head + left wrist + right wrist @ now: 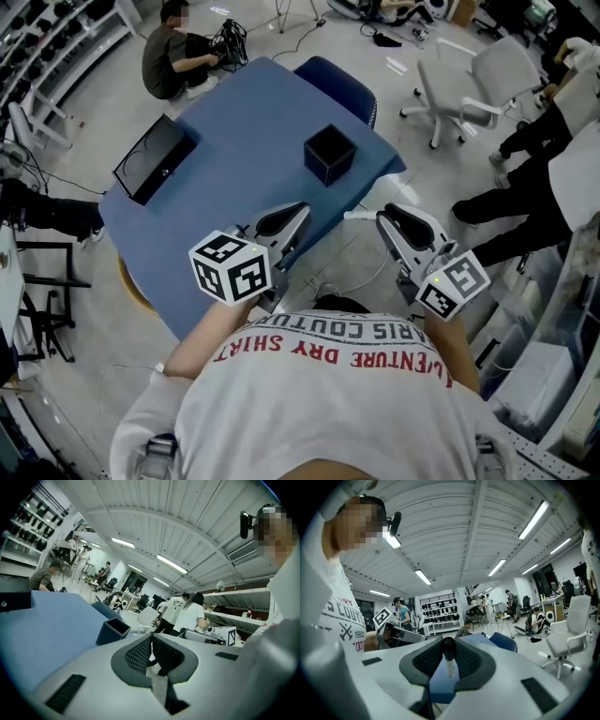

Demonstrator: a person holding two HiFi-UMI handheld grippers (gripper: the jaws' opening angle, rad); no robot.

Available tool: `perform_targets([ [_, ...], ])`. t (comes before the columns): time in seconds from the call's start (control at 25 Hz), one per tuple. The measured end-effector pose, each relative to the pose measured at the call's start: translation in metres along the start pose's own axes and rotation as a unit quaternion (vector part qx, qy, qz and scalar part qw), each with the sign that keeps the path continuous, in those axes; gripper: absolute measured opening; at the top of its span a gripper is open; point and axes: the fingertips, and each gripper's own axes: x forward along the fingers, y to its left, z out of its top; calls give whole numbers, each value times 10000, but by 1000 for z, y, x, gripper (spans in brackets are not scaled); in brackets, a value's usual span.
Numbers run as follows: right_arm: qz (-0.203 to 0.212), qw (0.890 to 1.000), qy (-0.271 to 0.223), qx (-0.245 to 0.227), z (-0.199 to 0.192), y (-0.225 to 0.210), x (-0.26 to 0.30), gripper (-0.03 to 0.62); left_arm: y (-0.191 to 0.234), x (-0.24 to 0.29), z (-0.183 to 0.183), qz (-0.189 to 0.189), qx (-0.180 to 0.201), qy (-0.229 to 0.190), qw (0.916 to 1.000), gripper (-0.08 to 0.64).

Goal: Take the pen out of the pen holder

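The black square pen holder [329, 155] stands upright near the right edge of the blue table [244, 122]; the left gripper view shows the holder [112, 631] ahead and to the left. My right gripper [382, 217] is off the table's near right corner, shut on a pen [449, 660] with a black cap and white body that stands upright between its pads. In the head view the pen [361, 216] shows as a white stub at the jaw tips. My left gripper [298, 208] hovers at the table's near edge, short of the holder, its pads meeting at the tips [151, 638] with nothing between them.
A flat black box [153, 157] lies at the table's left edge. A blue chair [342, 84] stands behind the table and a white office chair [469, 80] to the right. One person crouches beyond the table [173, 52]; others sit at the right [553, 141].
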Motion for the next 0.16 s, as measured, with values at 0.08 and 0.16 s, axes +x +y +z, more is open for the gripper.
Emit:
perform_targets([
  [0.08,18,10000,21,6,3,-6,3,87,3,4,5,22,-31,-8,10000,32],
  [0.16,32,10000,31,-16,7,-12,6,89,5,9,9,32,-45,-12,10000,32],
])
